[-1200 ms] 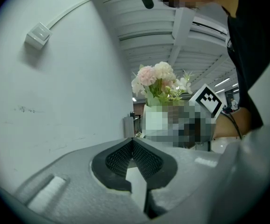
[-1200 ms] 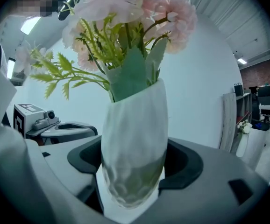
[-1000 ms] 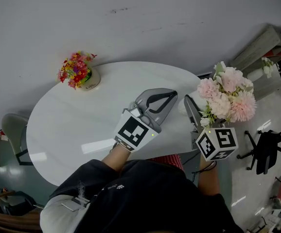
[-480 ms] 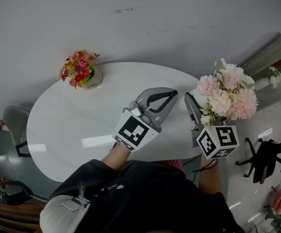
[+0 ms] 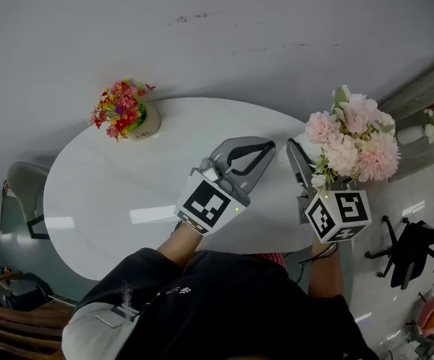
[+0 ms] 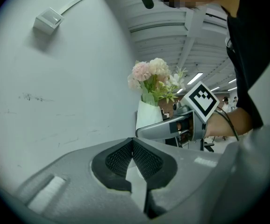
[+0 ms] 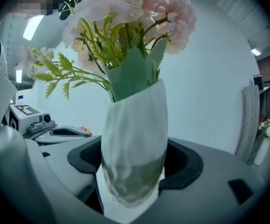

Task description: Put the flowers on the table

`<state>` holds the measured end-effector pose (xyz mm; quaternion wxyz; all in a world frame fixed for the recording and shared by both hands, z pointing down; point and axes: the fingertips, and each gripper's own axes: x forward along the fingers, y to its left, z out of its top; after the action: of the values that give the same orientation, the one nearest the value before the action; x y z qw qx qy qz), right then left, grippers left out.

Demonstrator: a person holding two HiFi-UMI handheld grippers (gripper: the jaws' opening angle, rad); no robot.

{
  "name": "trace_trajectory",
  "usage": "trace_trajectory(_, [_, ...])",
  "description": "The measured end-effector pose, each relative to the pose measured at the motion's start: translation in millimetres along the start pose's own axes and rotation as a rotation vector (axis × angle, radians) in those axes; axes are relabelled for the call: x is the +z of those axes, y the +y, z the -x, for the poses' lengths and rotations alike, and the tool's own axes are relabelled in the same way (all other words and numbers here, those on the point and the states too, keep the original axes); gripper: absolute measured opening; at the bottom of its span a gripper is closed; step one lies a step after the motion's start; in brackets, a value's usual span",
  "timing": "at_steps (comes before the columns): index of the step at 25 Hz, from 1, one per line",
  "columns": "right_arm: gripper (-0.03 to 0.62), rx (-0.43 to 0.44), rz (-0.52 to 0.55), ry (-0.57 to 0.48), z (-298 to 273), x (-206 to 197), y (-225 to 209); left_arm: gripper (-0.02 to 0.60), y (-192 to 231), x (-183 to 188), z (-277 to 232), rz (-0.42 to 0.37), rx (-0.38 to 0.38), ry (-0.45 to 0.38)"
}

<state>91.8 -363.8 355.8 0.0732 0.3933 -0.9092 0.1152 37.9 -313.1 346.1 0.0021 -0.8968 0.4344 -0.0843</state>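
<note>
A white vase (image 7: 134,139) of pink flowers (image 5: 354,139) is held upright between the jaws of my right gripper (image 5: 307,160), which is shut on its lower body. It sits at the right edge of the white oval table (image 5: 119,201). In the head view the blooms hide most of the vase. My left gripper (image 5: 264,148) hovers over the table's near right part, its jaws shut on nothing, just left of the vase (image 6: 148,118). I cannot tell whether the vase base touches the table.
A small pot of red and yellow flowers (image 5: 121,109) stands at the table's far left edge. A grey wall runs behind the table. A chair (image 5: 18,193) is at the left and a black office chair (image 5: 416,244) on the floor at the right.
The right gripper with the vase has shifted very slightly up and to the right. The left gripper has kept its place.
</note>
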Motion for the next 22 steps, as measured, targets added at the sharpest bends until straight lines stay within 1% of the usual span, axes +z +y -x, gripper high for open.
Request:
trace_trajectory(5, [0.370,0.007,-0.002,0.006,-14,-1,-4,-0.002,10,-3,-2,0.009,0.009,0.004])
trace_trajectory(10, [0.370,0.027,-0.007,0.030,-43,-9,-7,-0.002,35,-16,-8,0.027,0.034,0.020])
trace_trajectory(17, [0.370,0.045,-0.008,0.039,-52,-12,-8,-0.002,42,-19,-8,0.033,0.060,0.036])
trace_trajectory(22, [0.370,0.047,-0.013,0.057,-69,-19,-14,-0.002,51,-24,-14,0.028,0.057,0.041])
